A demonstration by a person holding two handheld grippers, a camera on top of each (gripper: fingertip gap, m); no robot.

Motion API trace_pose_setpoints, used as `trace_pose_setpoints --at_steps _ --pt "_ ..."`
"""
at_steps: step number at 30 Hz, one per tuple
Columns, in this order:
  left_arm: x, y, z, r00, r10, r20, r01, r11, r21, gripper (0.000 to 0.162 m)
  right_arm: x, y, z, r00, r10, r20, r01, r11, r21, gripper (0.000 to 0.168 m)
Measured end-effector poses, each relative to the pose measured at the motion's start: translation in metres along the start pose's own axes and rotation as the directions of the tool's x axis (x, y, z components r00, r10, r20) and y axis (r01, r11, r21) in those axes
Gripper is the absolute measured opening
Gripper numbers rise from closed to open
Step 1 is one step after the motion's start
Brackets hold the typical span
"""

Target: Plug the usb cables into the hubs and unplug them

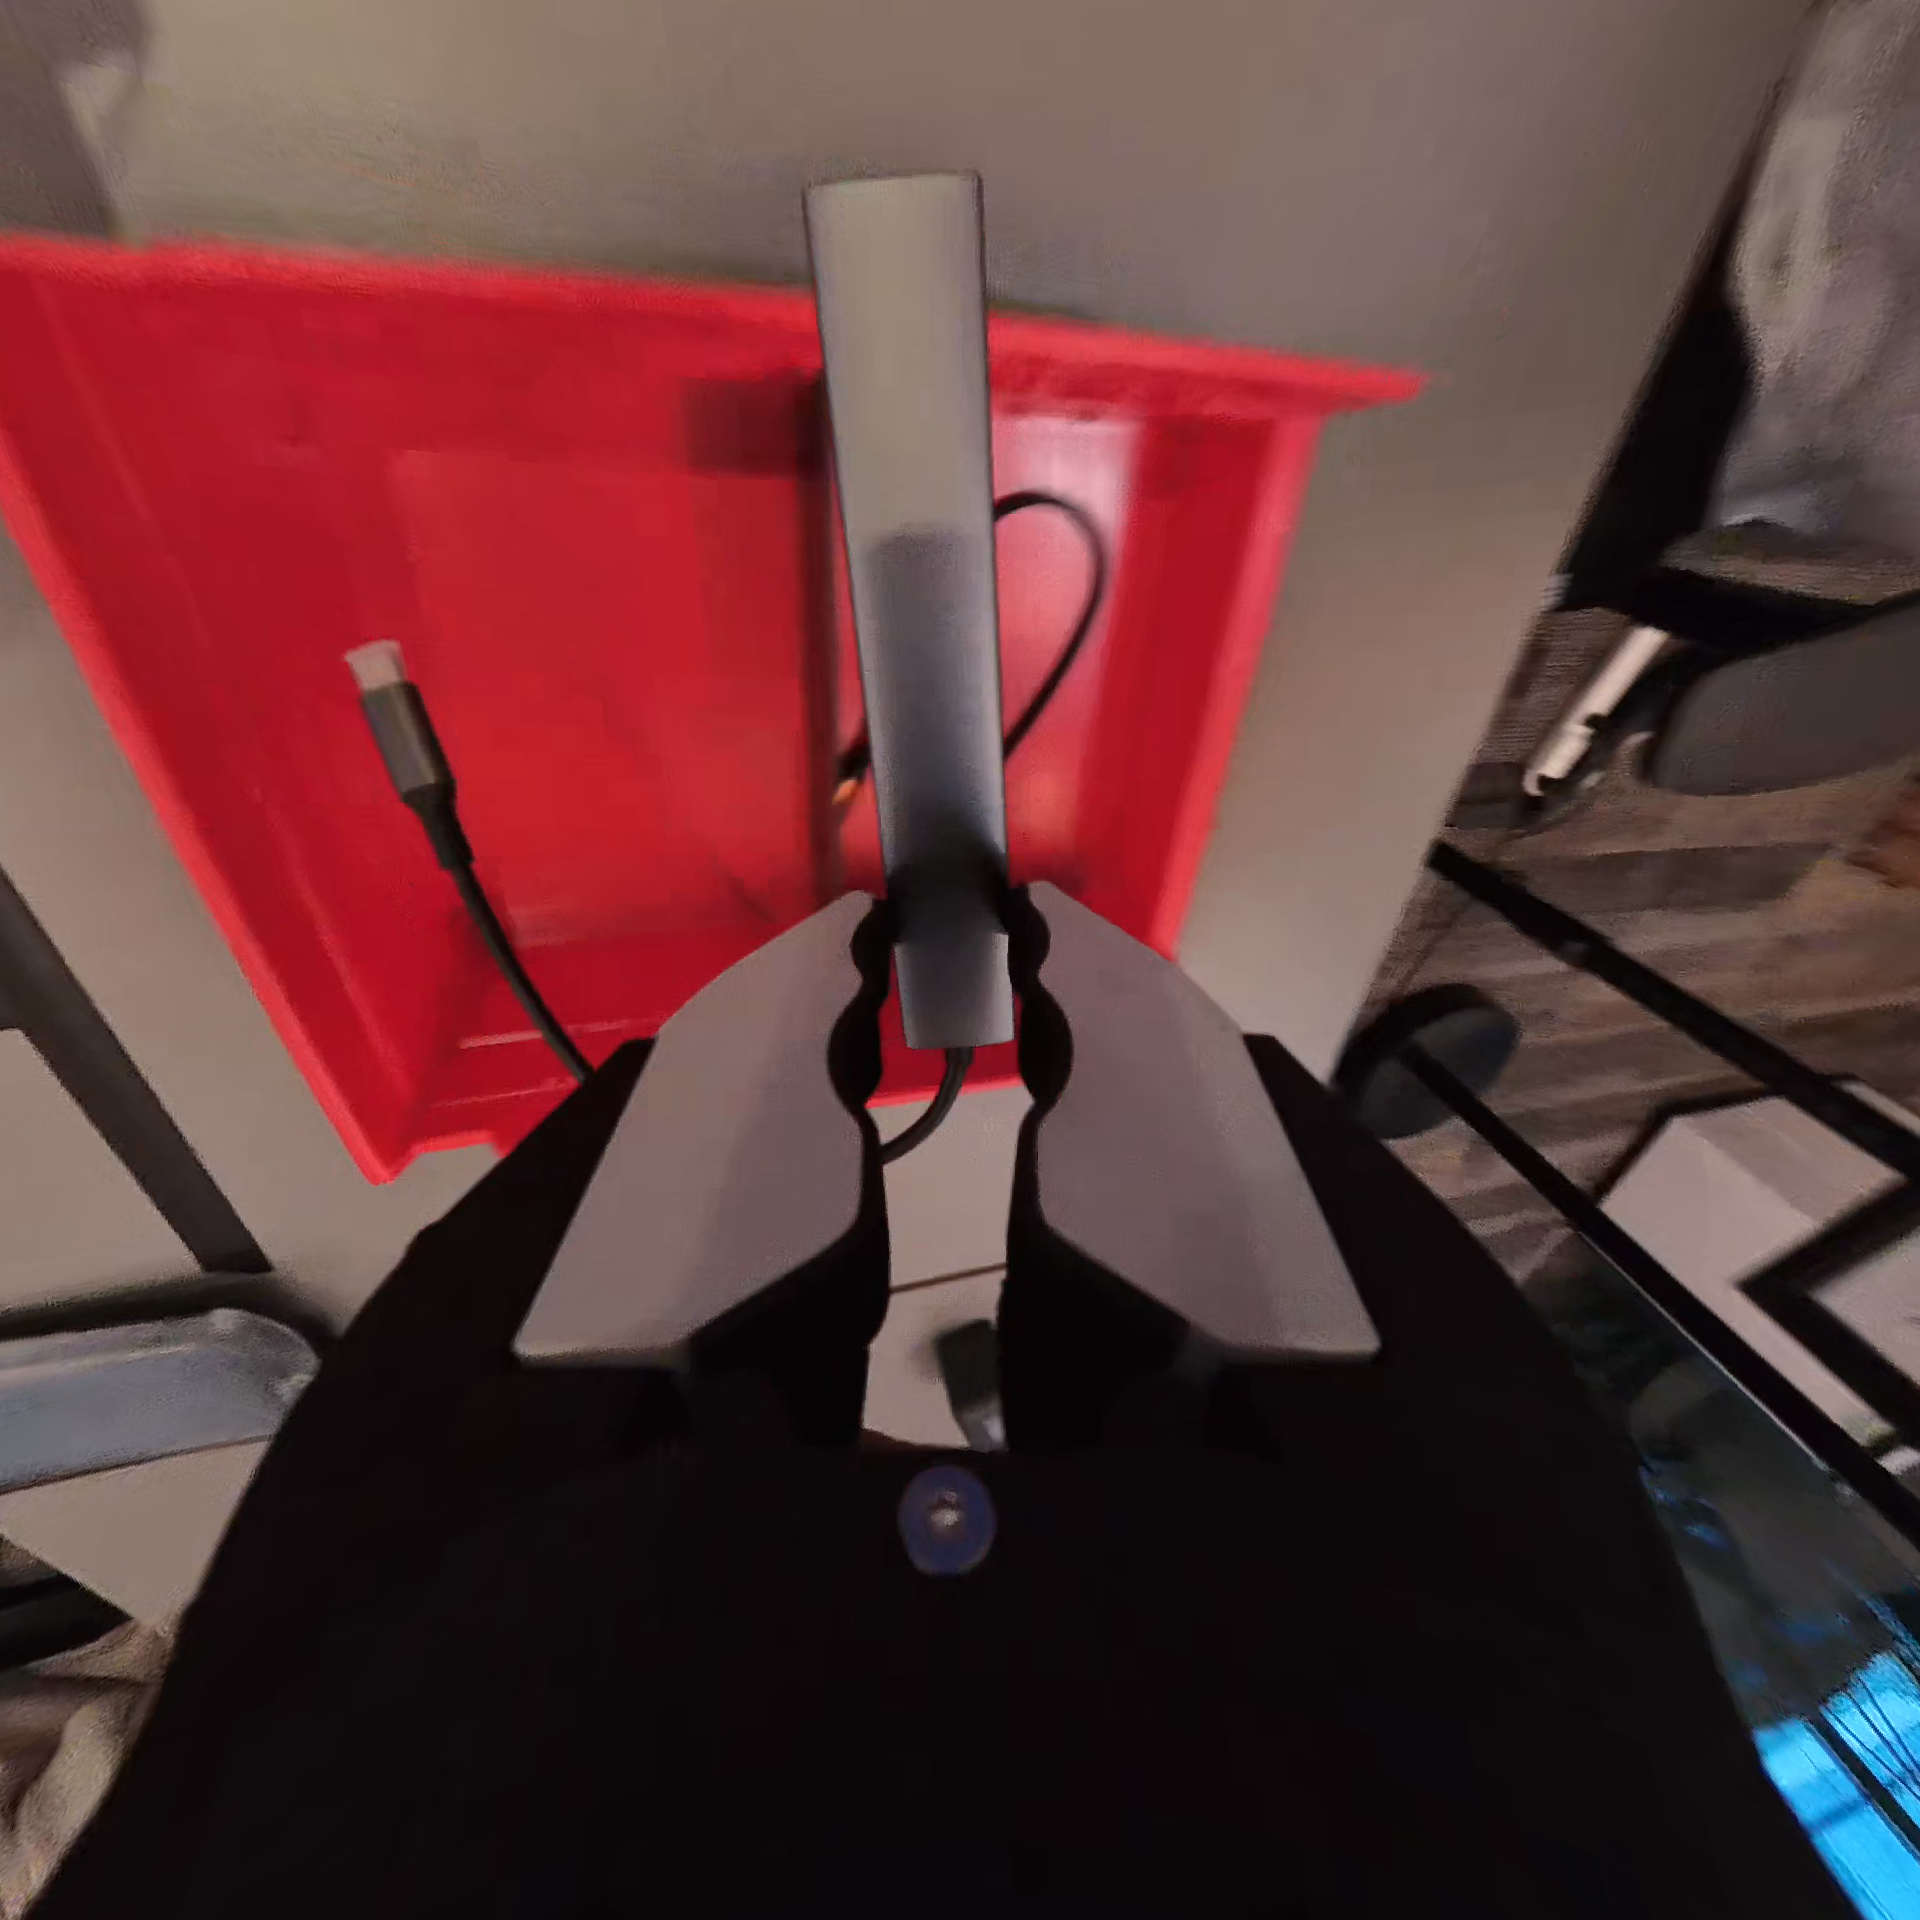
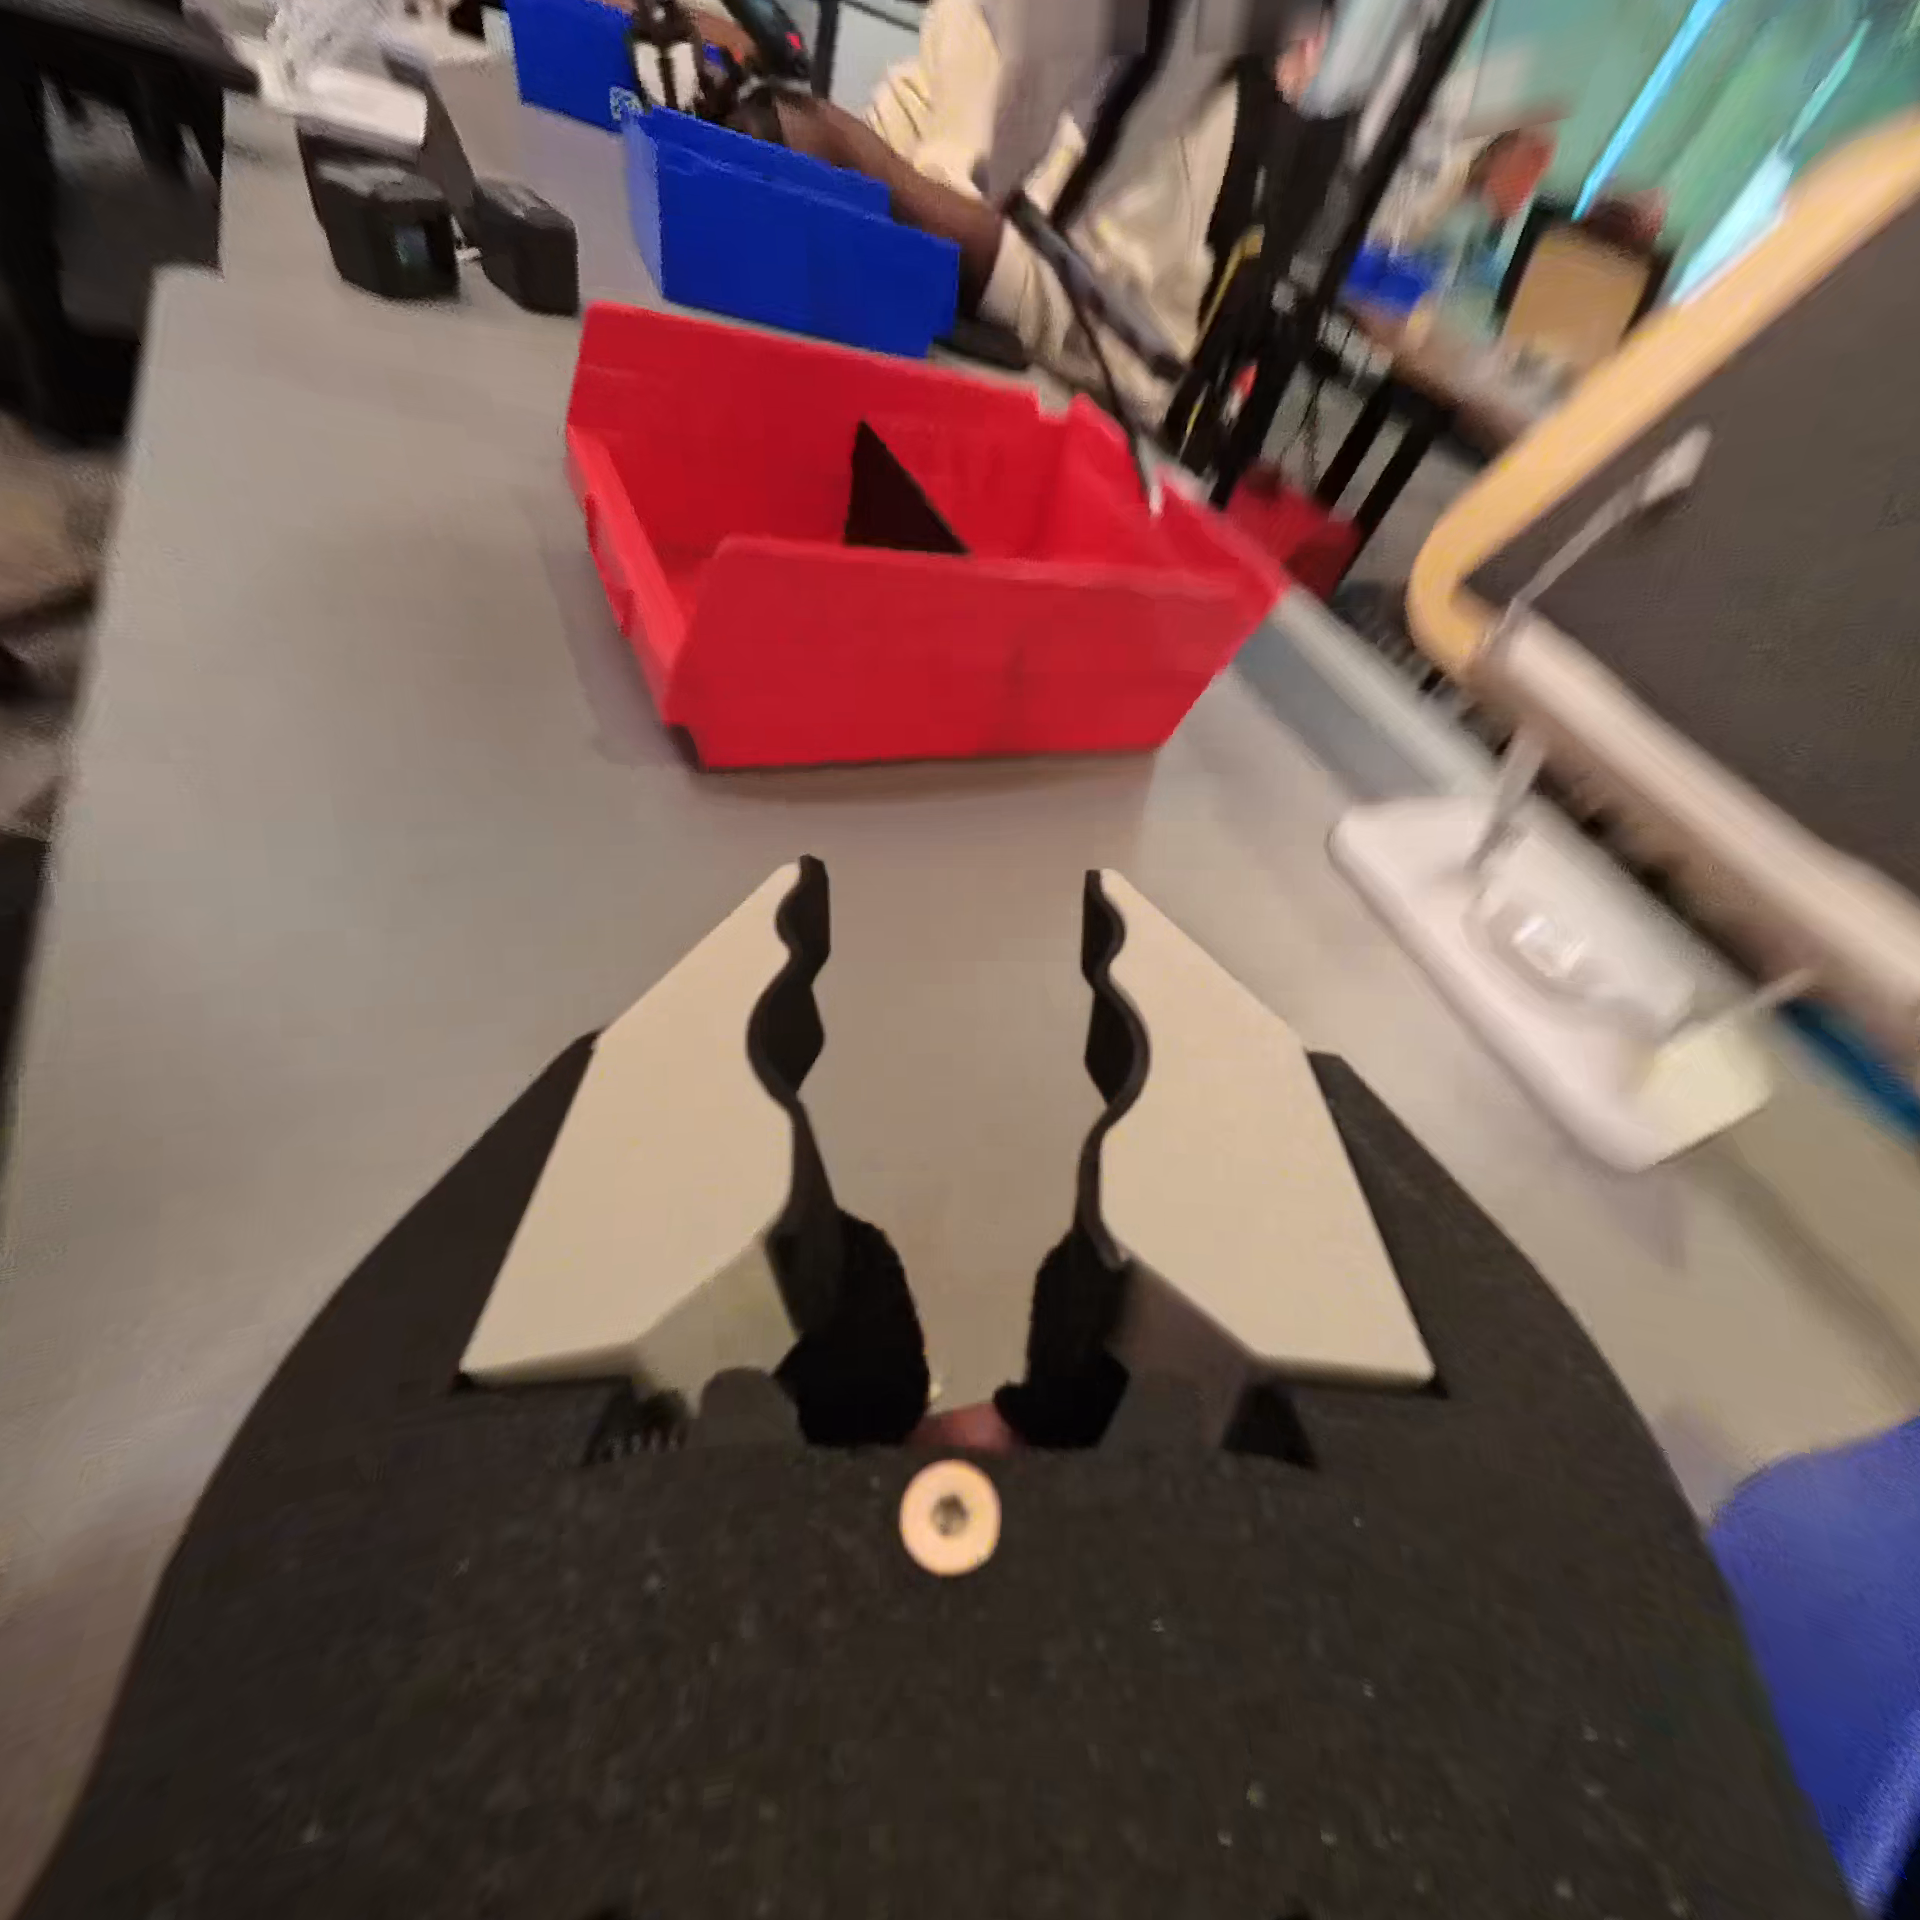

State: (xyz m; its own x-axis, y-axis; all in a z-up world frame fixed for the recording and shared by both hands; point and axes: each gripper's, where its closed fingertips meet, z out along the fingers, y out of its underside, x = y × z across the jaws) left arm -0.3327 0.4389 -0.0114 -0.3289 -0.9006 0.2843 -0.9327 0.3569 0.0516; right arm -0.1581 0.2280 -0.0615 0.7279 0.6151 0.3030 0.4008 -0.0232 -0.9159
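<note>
Grey tabletop (image 1: 1299,260), red bin (image 1: 312,468) below. Left gripper (image 1: 948,914) clamps a grey USB hub (image 1: 914,582) by its cable end, over the bin; cable plug (image 1: 395,707) dangles at 9 o'clock. Right gripper (image 2: 956,883) gapes, empty, red bin at 12 o'clock.

The left gripper (image 1: 945,914) and the right gripper (image 2: 951,883) share one build: a broad black body of grainy texture carrying two pale grey wedge-shaped fingers (image 2: 665,1174). Wavy black pads (image 2: 795,1018) line the fingers' inner edges. A round washered screw (image 2: 949,1517) sits centred on each body.
</note>
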Motion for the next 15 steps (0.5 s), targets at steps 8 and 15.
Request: trace_pose_setpoints --at_steps 8,15 --pt "0.113 -0.090 -0.016 0.985 0.147 -0.087 -0.156 0.982 -0.104 0.021 0.013 -0.105 0.046 0.885 -0.437 -0.159 0.452 0.889 0.069 0.047" --pt "0.152 -0.143 -0.006 0.974 0.219 -0.056 -0.223 0.972 -0.076 0.021 0.010 -0.082 0.031 0.852 -0.488 -0.188 0.495 0.869 -0.010 0.005"
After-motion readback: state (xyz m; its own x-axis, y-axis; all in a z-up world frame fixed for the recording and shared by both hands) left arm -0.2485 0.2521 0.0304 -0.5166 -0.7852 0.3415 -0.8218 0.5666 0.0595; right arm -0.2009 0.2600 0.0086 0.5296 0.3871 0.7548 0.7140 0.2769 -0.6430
